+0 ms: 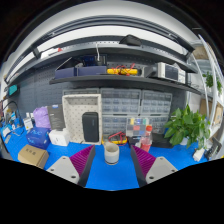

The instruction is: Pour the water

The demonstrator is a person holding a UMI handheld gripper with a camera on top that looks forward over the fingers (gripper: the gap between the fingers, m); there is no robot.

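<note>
A small pale cup [111, 152] stands upright on the blue table top [112, 176], just ahead of my gripper [112, 163] and in line with the gap between its fingers. The gripper is open, and nothing is held. Its left finger [81, 160] and right finger [144, 160] show their purple pads, with bare blue table between them. The cup's sides are apart from both pads.
Behind the cup stand a white drawer cabinet [82, 116], a dark box [91, 127] and small colourful items [139, 128]. A green plant [187, 125] is at the right. Purple and cardboard boxes [33, 155] lie left. A shelf [110, 74] runs above.
</note>
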